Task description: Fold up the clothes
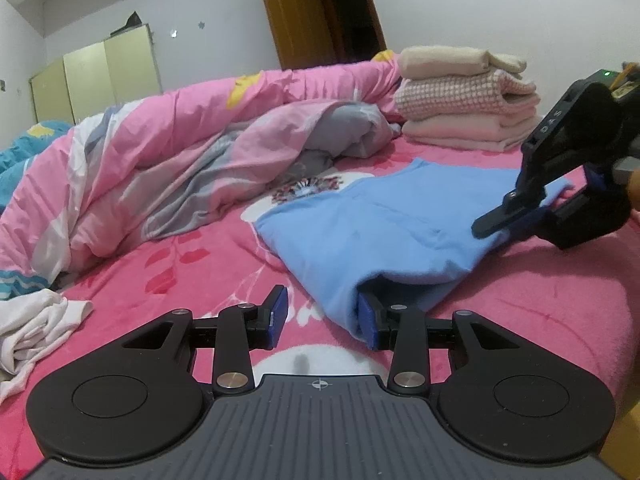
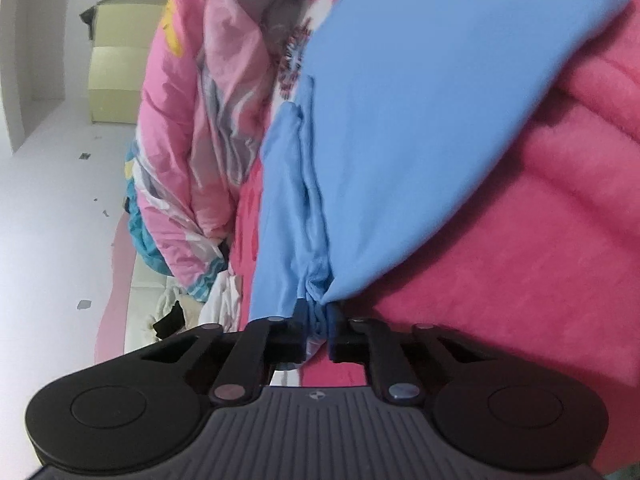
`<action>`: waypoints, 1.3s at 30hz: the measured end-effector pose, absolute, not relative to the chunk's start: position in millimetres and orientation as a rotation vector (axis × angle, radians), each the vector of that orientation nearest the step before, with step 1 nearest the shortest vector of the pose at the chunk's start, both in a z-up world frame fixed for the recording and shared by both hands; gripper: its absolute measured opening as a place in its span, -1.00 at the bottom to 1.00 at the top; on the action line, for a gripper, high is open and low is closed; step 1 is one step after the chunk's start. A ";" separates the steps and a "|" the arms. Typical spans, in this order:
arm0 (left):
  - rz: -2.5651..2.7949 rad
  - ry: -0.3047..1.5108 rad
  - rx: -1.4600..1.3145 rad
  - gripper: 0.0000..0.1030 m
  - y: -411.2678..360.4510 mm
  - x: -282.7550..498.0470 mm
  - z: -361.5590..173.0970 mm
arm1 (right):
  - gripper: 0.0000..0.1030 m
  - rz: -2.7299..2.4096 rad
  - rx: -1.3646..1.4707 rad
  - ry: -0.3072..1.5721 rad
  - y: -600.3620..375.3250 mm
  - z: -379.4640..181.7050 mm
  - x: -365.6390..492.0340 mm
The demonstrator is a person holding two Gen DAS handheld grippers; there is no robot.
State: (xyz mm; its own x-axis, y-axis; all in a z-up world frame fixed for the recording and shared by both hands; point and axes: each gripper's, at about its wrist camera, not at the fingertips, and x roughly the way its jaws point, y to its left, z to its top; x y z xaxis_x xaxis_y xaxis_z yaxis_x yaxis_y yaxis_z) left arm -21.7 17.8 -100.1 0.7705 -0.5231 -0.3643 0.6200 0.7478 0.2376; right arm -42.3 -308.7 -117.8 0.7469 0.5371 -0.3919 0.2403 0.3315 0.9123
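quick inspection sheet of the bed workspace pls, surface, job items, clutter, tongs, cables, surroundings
surface: fuzzy pink floral blanket covering the bed.
job's things: light blue cotton garment partly folded on the blanket; stack of folded pink and cream knitwear behind it.
clutter: rumpled pink and grey quilt along the far side; crumpled white cloth near the left edge.
grippers: left tongs open, right pad touching the garment's near corner; right tongs shut on a bunched garment edge.
cables: nothing seen.
surroundings: pale yellow wardrobe, brown wooden door, white walls.
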 end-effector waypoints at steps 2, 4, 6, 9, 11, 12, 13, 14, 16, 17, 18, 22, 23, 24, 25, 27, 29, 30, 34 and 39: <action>-0.643 0.283 0.339 -0.23 23.2 -26.1 -94.1 | -0.86 0.224 1.219 0.721 -307.9 -111.2 -41.8; -0.655 0.278 0.314 -0.20 26.9 -30.0 -87.0 | -0.86 0.237 1.146 0.671 -308.1 -95.1 -42.5; -0.697 0.266 0.288 -0.13 24.2 -32.9 -79.0 | -0.86 0.244 1.061 0.630 -307.6 -80.0 -42.6; -0.764 0.248 0.287 -0.08 9.2 -36.0 -69.8 | -0.86 0.254 0.969 0.614 -307.0 -68.4 -39.7; -0.797 0.229 0.330 -0.07 -10.0 -37.0 -68.0 | -0.86 0.271 0.942 0.619 -307.5 -65.1 -37.8; -0.799 0.224 0.359 -0.07 -20.5 -35.8 -70.0 | -0.86 0.278 0.932 0.622 -307.9 -63.8 -37.0; -0.797 0.221 0.387 -0.07 -31.1 -34.0 -72.5 | -0.86 0.284 0.925 0.626 -308.6 -63.0 -36.4; -0.795 0.218 0.416 -0.07 -41.7 -32.1 -75.1 | -0.86 0.290 0.918 0.630 -309.3 -62.1 -35.8; -0.784 0.218 0.472 -0.08 -58.2 -27.8 -81.5 | -0.86 0.302 0.904 0.637 -310.7 -60.3 -34.5; -0.775 0.213 0.509 -0.10 -64.8 -26.8 -84.2 | -0.86 0.306 0.900 0.640 -311.6 -59.8 -33.7; -0.771 0.202 0.538 -0.11 -67.6 -27.8 -85.9 | -0.86 0.308 0.899 0.642 -312.5 -59.6 -32.5; -0.781 0.188 0.587 -0.11 -67.1 -34.8 -87.0 | -0.86 0.320 0.914 0.649 -318.2 -65.2 -32.5; -0.783 0.193 0.587 -0.11 -65.1 -36.5 -86.7 | -0.86 0.322 0.927 0.653 -319.3 -68.8 -33.3; -0.783 0.202 0.585 -0.11 -62.9 -37.8 -87.0 | -0.86 0.323 0.943 0.658 -320.5 -73.1 -34.6; -0.783 0.213 0.582 -0.11 -60.9 -38.6 -87.5 | -0.86 0.323 0.960 0.663 -321.5 -77.9 -35.9; -0.777 0.239 0.581 -0.11 -58.2 -38.1 -91.0 | -0.86 0.318 0.995 0.675 -323.3 -88.4 -38.6; -0.766 0.257 0.582 -0.11 -57.1 -37.3 -94.2 | -0.83 0.310 1.034 0.689 -325.4 -97.8 -41.0; -0.760 0.263 0.579 -0.11 -55.7 -37.9 -94.5 | -0.83 0.305 1.054 0.696 -326.5 -102.2 -42.2; -0.738 0.285 0.558 -0.08 -48.9 -40.9 -94.8 | -0.75 0.294 1.115 0.711 -331.6 -112.0 -47.8; -0.687 0.336 0.478 -0.07 -29.4 -40.3 -93.2 | -0.59 0.295 1.161 0.723 -333.6 -119.4 -51.8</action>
State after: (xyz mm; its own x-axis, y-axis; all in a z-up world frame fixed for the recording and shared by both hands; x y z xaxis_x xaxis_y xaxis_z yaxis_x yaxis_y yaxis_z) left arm -40.3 -29.4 -93.2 0.7264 -0.5228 -0.4461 0.6730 0.6726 0.3077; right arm -51.8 -333.6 -119.4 0.7418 0.5633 -0.3640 0.1478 0.3921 0.9080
